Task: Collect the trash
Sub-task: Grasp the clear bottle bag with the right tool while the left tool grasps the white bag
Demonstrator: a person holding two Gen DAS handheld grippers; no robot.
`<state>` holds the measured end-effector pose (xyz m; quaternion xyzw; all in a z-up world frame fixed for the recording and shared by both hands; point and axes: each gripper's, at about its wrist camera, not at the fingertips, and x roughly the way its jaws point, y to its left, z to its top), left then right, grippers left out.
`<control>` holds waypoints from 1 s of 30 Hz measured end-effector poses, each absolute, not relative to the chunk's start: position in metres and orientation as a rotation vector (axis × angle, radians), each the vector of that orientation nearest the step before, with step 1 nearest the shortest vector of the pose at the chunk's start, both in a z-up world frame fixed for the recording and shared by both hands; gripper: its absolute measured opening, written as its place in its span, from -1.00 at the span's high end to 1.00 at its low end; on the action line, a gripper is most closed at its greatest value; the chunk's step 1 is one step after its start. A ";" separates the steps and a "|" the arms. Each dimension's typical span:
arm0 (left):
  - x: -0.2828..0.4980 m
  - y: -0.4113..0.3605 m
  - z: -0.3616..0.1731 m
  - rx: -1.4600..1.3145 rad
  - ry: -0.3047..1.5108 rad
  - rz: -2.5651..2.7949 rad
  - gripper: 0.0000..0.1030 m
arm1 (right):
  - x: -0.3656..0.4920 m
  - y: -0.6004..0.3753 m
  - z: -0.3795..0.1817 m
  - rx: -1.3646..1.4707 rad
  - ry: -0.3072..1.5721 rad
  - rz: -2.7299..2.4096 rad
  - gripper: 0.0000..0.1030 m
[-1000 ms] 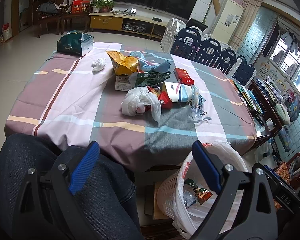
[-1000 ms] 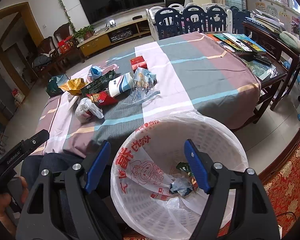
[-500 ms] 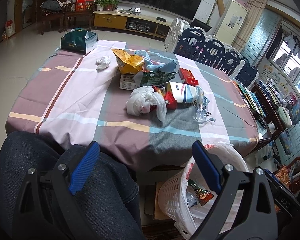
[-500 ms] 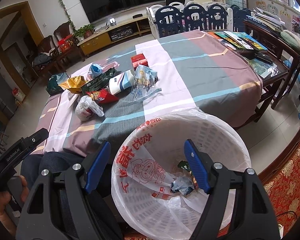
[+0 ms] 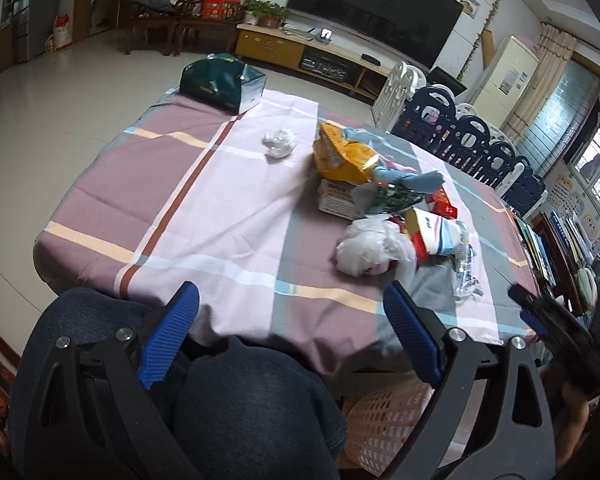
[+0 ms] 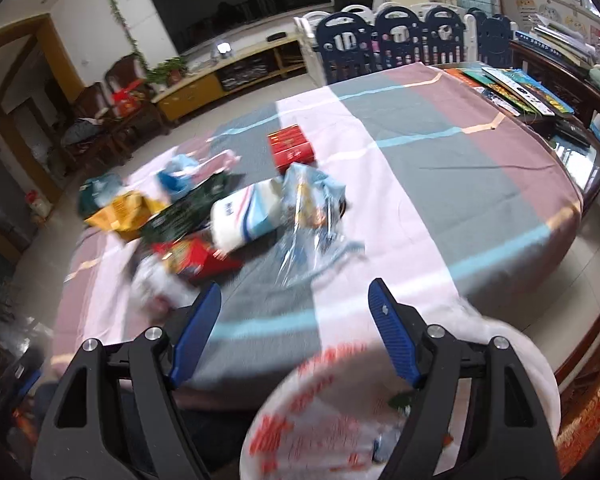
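Left wrist view: left hand-held gripper (image 5: 292, 334), jaws wide apart, nothing between; near tabletop (image 5: 220, 216) edge just ahead, bare cloth beyond; trash pile (image 5: 376, 208) farther ahead to the right; basket (image 5: 396, 420) below right. Right wrist view: right hand-held gripper (image 6: 294, 330), jaws wide, empty; clear wrapper (image 6: 312, 224) just ahead; lined basket (image 6: 340, 416) beneath right finger; open cloth ahead right.

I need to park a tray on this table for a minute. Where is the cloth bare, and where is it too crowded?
Bare: the near-left cloth, between the crumpled tissue, the table edge and the white plastic bag; also the far-right stretch between the red box and the books. Crowded: the middle, around the yellow snack bag.
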<state>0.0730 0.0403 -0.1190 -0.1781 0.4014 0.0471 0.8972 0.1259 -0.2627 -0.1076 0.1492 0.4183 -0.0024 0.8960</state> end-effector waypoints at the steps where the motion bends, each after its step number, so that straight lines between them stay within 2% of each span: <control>1: 0.075 0.042 -0.121 -0.374 0.836 0.096 -0.80 | 0.144 -0.259 -0.115 0.290 0.880 -0.023 -0.45; 8: 0.106 0.039 -0.132 -0.355 0.873 0.041 -0.80 | 0.223 -0.244 -0.164 0.218 1.005 -0.091 -0.45; 9: 0.112 0.034 -0.134 -0.342 0.884 0.028 -0.80 | 0.226 -0.242 -0.168 0.198 1.013 -0.098 -0.32; 10: 0.119 0.029 -0.135 -0.329 0.896 0.010 -0.81 | 0.228 -0.239 -0.171 0.185 1.023 -0.089 -0.05; 12: 0.135 0.015 -0.140 -0.300 0.922 -0.046 -0.86 | 0.227 -0.235 -0.173 0.161 1.026 -0.066 0.16; 14: 0.152 -0.003 -0.146 -0.256 0.955 -0.099 -0.88 | 0.222 -0.231 -0.173 0.133 1.013 -0.028 0.48; 16: 0.169 -0.019 -0.152 -0.229 0.972 -0.130 -0.89 | 0.217 -0.231 -0.172 0.126 1.008 -0.018 0.64; 28: 0.216 -0.095 -0.189 0.214 1.021 -0.271 -0.87 | 0.134 -0.273 -0.133 0.307 0.942 0.066 0.69; 29: 0.219 -0.100 -0.194 0.245 1.041 -0.272 -0.73 | 0.128 -0.276 -0.131 0.324 0.938 0.067 0.69; 30: 0.221 -0.102 -0.198 0.264 1.058 -0.273 -0.49 | 0.122 -0.278 -0.129 0.339 0.934 0.068 0.69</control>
